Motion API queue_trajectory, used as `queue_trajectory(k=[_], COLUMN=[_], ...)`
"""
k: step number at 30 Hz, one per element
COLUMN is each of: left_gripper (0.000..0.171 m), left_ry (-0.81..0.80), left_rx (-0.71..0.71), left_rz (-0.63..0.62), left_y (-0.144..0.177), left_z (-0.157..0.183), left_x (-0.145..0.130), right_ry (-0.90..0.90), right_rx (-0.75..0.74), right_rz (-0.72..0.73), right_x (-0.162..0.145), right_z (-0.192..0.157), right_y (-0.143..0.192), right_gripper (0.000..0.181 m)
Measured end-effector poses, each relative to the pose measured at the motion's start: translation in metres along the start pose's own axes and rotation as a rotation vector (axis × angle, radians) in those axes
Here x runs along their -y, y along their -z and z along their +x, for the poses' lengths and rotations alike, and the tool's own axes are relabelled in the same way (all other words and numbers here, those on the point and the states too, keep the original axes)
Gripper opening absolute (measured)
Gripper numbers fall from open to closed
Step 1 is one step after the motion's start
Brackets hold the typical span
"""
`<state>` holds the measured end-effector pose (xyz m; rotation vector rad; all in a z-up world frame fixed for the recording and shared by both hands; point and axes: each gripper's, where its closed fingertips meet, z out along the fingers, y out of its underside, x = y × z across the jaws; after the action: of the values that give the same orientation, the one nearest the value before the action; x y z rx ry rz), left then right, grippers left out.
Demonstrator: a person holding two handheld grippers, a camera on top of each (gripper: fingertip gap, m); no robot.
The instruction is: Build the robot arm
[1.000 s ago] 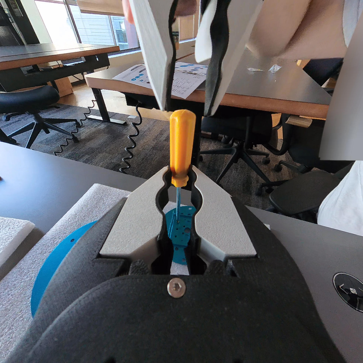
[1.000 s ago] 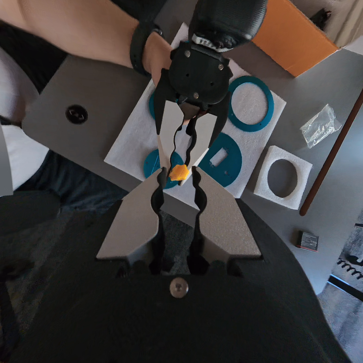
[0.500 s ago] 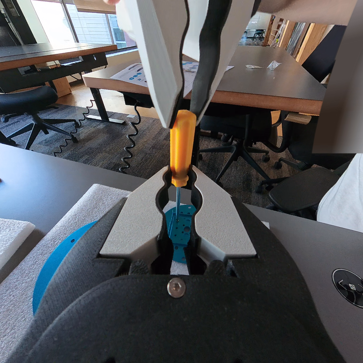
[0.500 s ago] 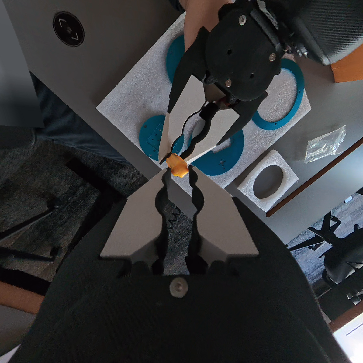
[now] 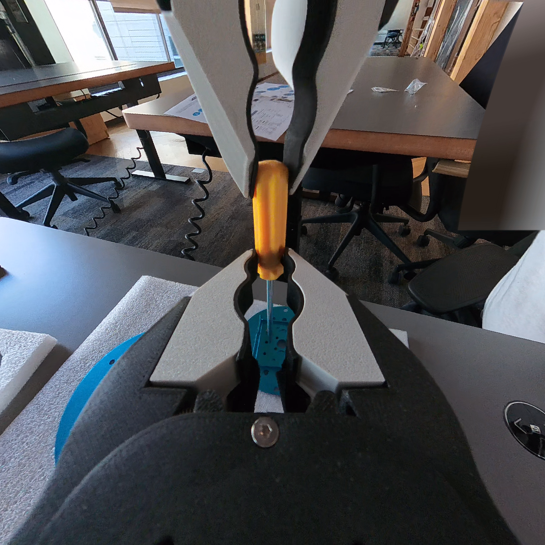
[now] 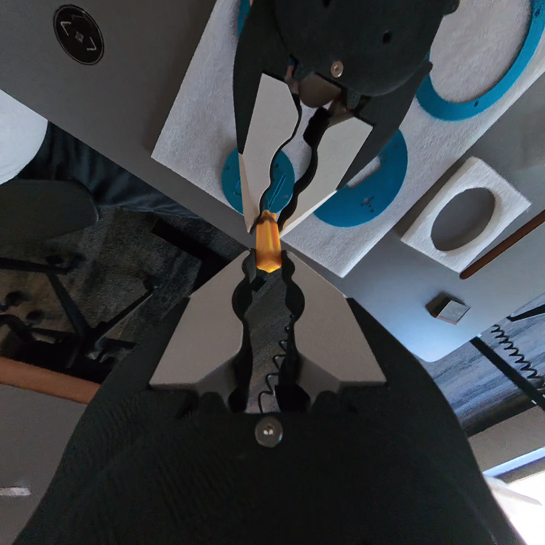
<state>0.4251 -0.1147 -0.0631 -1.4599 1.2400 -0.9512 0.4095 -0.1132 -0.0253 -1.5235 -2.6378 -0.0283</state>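
1. The screwdriver (image 5: 269, 218) has a glossy, translucent orange plastic handle and a thin bright metal shaft.
2. Both the left gripper (image 5: 269, 256) and the right gripper (image 6: 267, 253) have matt, finely grained pale grey plastic fingers on black textured bodies (each with a shiny metal screw).
3. The blue perforated bracket (image 5: 269, 339) looks like matt anodised metal.
4. The white foam sheet (image 5: 129, 312) is rough and pebbly.
5. The table (image 5: 73, 265) is smooth, matt dark grey.
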Motion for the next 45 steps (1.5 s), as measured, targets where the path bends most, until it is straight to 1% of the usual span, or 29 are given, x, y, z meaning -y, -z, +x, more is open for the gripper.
queue_trajectory(k=[2,6,8,13,20,45], left_gripper=[0.015,0.015,0.015,0.015,0.015,0.015], left_ry=[-0.006,-0.011,-0.004,-0.006,0.004,0.006], left_rx=[0.006,0.009,-0.007,0.009,0.016,0.008], left_rz=[-0.006,0.007,0.020,0.063,0.047,0.034], left_y=[-0.002,0.000,0.002,0.004,0.001,-0.002], left_z=[0.000,0.000,0.002,0.000,-0.003,-0.002], left_x=[-0.002,0.001,0.005,0.012,0.007,0.004], right_ry=[-0.016,-0.004,-0.011,-0.010,0.001,0.005], right_rx=[-0.006,-0.025,-0.007,-0.011,-0.007,0.006], right_rz=[-0.035,-0.051,-0.038,-0.017,-0.035,-0.035], right_x=[-0.003,-0.001,0.001,0.003,0.001,0.000], right_z=[-0.001,-0.001,-0.002,0.001,0.003,0.001], right_y=[-0.002,0.001,0.004,0.012,0.005,0.002], right_gripper=[0.015,0.015,0.015,0.015,0.016,0.015])
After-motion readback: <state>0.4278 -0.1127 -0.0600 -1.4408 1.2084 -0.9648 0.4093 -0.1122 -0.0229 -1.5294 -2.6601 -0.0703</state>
